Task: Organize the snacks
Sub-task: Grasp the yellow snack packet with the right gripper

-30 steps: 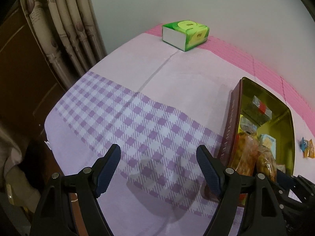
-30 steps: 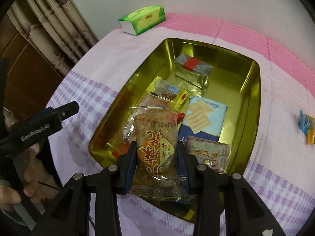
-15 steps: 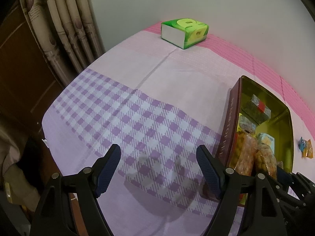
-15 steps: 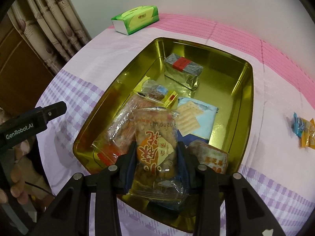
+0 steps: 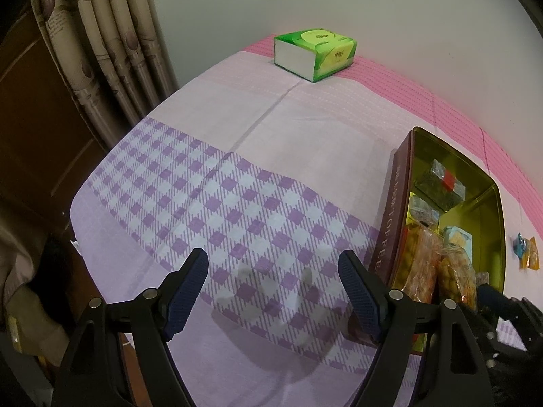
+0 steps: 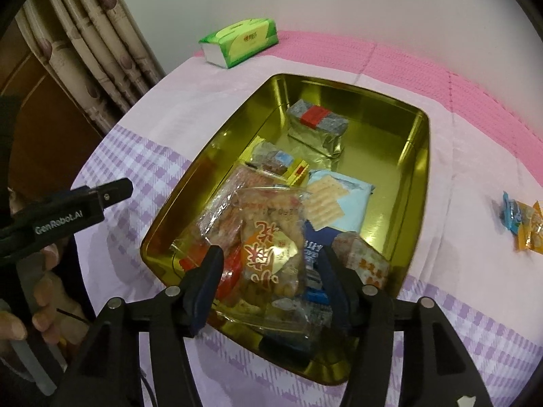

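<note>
Right gripper (image 6: pixel 269 268) — fingers spread apart, above the near end of the gold rectangular metal tin (image 6: pixel 419 183). The clear crinkly packet of orange rice crackers with red lettering (image 6: pixel 271 244) sits between the fingers with gaps on both sides; released, not clamped. It lies tilted on top of other snacks inside the tin, overlapping a second clear cracker packet (image 6: pixel 230 210) to its left.

Deeper in the tin: a pale blue wrapper picturing square crackers (image 6: pixel 339 200), a silver foil block with a red label (image 6: pixel 317 123) near the far end, a small yellow-edged packet (image 6: pixel 281 164) between them. A white-and-orange wrapped piece (image 6: pixel 364 261) rests by the right near corner.

Outside the tin, on the surface to the right: small blue and orange wrapped candies (image 6: pixel 521 220), well apart from the tin.

Left gripper (image 5: pixel 273 293) — wide open, holding nothing, over the lilac checked tablecloth (image 5: pixel 237 210), just left of the tin's brown lettered outer wall (image 5: pixel 390 210).

Green tissue pack (image 5: pixel 314 52) at the far edge, by the wall
</note>
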{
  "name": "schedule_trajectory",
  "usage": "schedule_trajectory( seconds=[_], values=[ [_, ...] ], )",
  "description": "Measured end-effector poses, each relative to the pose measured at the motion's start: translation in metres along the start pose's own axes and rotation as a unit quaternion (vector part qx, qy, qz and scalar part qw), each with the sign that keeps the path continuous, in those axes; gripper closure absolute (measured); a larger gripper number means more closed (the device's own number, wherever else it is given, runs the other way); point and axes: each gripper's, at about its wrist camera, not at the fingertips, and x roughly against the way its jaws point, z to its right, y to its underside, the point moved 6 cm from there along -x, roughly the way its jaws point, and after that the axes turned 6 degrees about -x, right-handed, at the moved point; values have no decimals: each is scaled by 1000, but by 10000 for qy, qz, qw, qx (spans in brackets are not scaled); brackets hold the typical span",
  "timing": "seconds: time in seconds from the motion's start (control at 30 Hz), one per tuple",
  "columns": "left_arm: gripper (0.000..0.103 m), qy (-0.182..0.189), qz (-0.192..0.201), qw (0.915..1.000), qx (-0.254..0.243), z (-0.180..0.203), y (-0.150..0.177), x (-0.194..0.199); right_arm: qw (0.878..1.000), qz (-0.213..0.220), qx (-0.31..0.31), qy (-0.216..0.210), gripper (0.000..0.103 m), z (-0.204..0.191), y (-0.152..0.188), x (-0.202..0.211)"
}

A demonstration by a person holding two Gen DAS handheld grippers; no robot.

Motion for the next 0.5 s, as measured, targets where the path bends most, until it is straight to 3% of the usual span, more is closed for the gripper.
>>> schedule_trajectory(
  seconds=[0.23,0.5],
  values=[
    [24,-5,-1,10000,1,-1,0,1,9989,374,-286,-32,47,31,-15,33],
    [24,11,17,10000,-69,1,0,0,9891,768,-833,937,46,142,-35,63]
  ],
)
